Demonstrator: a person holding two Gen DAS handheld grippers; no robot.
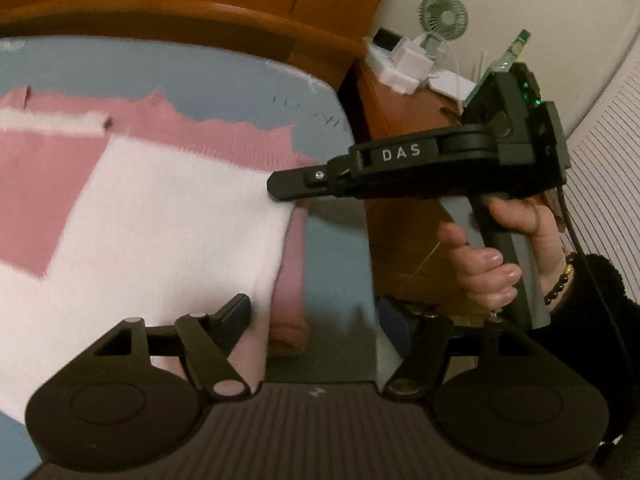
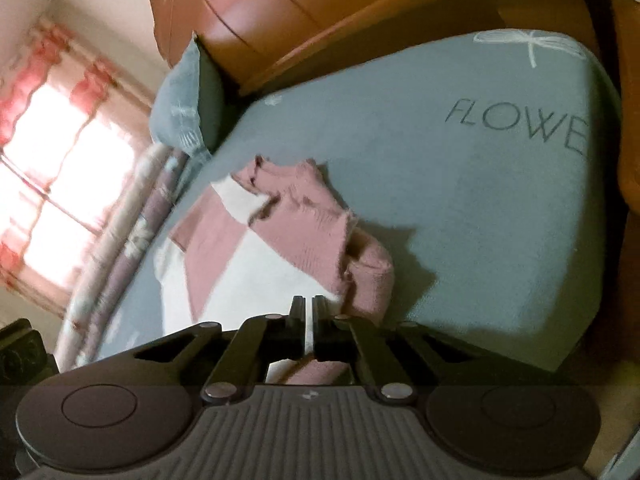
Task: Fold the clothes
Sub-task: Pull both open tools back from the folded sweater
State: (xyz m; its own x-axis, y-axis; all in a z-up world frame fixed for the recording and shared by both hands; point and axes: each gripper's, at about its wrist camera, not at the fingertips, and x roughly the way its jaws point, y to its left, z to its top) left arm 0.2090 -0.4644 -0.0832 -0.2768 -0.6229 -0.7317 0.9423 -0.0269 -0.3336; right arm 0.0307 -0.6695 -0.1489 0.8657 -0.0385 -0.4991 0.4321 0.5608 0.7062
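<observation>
Now the pink-and-white sweater (image 2: 288, 240) lies on the blue bedsheet (image 2: 480, 208), bunched toward three o'clock. The right gripper (image 2: 309, 308) is pinched together over its white hem at six o'clock; the left gripper (image 1: 320, 320) stands spread, nothing between its fingers.

Black tongs (image 1: 276, 188) marked "DAS", grey grip, green lights; fuzzy black sleeve (image 1: 600, 292), beaded bracelet (image 1: 562, 280).

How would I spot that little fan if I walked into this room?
Start at the bed with the blue-grey sheet, then look to the wooden bedside cabinet next to it. The small fan stands upright among white boxes on top; its round pale green grille is the only circular thing there.
</observation>
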